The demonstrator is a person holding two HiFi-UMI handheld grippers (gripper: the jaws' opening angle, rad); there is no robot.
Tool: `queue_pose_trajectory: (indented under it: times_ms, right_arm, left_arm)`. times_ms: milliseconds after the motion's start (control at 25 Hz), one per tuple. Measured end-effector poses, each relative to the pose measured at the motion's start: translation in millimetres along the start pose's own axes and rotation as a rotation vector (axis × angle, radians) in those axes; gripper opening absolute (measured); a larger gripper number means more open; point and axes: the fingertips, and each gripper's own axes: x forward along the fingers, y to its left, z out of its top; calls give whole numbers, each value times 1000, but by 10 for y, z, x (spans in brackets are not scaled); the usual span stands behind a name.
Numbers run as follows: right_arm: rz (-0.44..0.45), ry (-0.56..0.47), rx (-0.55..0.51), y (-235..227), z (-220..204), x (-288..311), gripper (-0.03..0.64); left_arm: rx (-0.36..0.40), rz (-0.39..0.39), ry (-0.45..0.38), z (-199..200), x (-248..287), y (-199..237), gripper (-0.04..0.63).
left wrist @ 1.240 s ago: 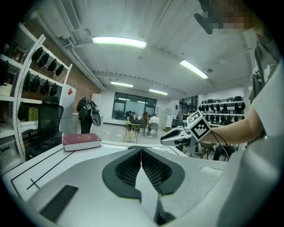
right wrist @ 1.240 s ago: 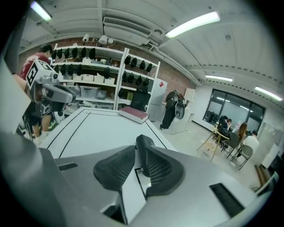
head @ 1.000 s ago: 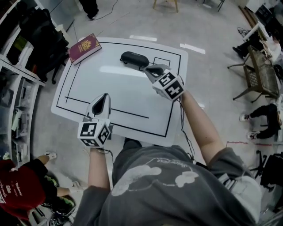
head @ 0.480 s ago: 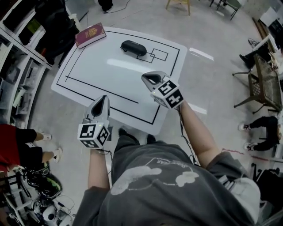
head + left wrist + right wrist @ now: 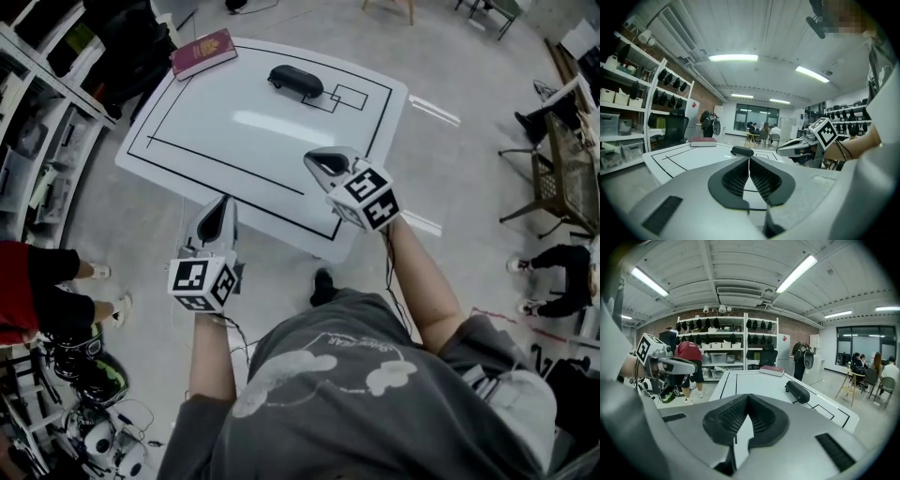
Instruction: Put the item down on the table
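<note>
Jaws pressed together and empty on left gripper (image 5: 223,202) and right gripper (image 5: 315,158), hovering at white table's (image 5: 234,122) near edge; red book (image 5: 203,52) on tabletop's far left corner, black case (image 5: 295,82) by far edge.

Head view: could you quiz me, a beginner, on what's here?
1. True or false: the black case lies on the white table.
2. Where is the red book? A: at a far corner of the table. B: on the floor. C: on top of the black case.
3. Fill in: the jaws of the left hand-held gripper and the right hand-held gripper are both ____, with nothing between them.
Key: 1 true; 2 A; 3 shut.
</note>
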Motion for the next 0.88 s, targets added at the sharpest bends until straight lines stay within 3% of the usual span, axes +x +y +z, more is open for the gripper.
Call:
queue_pose_trajectory:
  times_ms: [320,880]
  right_arm:
    - [-1,14,-7,560,-5,-183,-2]
    - [-7,5,-14,1365,-240,-814,-2]
  left_arm:
    - [-40,44,-15,-157,-769,45,6]
    - [-49,51,-42,-433,-1733,-372,6]
